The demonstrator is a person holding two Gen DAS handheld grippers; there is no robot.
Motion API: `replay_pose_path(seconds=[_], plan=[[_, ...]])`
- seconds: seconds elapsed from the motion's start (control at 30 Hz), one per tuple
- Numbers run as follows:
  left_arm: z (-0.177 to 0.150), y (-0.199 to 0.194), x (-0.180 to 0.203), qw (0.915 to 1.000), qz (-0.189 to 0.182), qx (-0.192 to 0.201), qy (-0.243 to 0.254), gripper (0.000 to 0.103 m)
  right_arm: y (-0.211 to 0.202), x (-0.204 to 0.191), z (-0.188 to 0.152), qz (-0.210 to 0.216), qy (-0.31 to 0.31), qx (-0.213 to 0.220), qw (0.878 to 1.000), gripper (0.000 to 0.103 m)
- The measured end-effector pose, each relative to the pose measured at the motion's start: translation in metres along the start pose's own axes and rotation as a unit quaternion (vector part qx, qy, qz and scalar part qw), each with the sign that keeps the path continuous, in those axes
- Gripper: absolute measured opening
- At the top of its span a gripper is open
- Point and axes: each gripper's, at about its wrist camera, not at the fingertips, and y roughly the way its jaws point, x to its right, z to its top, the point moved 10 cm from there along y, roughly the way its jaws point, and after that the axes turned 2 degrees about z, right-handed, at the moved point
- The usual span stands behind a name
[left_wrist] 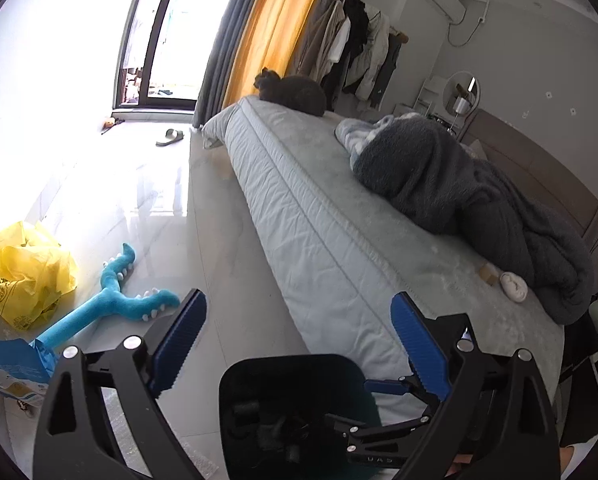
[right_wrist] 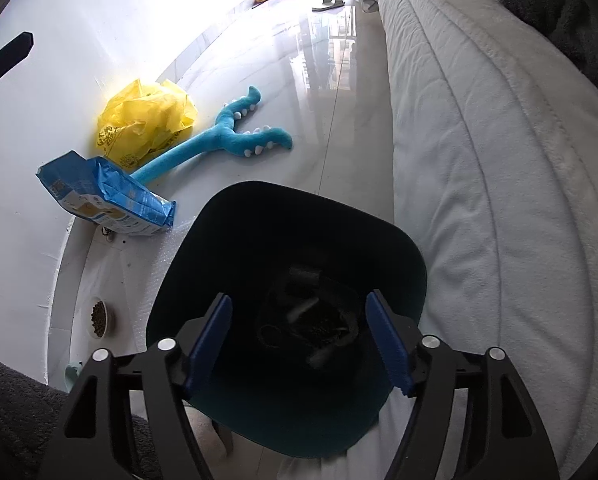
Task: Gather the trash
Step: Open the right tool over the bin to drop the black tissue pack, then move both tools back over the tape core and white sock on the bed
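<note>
left claw [left_wrist: 299,330]: black frame, ribbed blue pads, silver screws | right claw [right_wrist: 299,338]: same build

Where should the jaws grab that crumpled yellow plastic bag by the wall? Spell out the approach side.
Grip a raised fold at the top of the yellow plastic bag, coming from above. It sits crumpled against the wall with the blue plush toy and blue pouch crowding its near side, so a top pinch probably meets the least obstruction.

bin contents [right_wrist: 311,320] dark, indistinct
</note>
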Motion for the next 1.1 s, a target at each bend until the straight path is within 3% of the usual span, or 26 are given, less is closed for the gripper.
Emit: replay_pose_path(seconds=[0.23,0.5,1.1], plan=[[0.016,-0.008,0.021,0.9995,-0.002,0.023,0.019,0.096,-0.025,-0.002,0.006,0.016,-0.008,0.028,0.999,0.075],[0.031,-0.007,0.05,0.9986,-0.013,0.041,0.031,0.096,-0.071,0.004,0.021,-0.003,-0.042,0.079,0.996,0.076],[0.046,0.031,0.157,0.9956,-0.058,0.038,0.063,0.096,-0.151,0.126,0.019,-0.087,-0.01,0.161,0.983,0.08]])
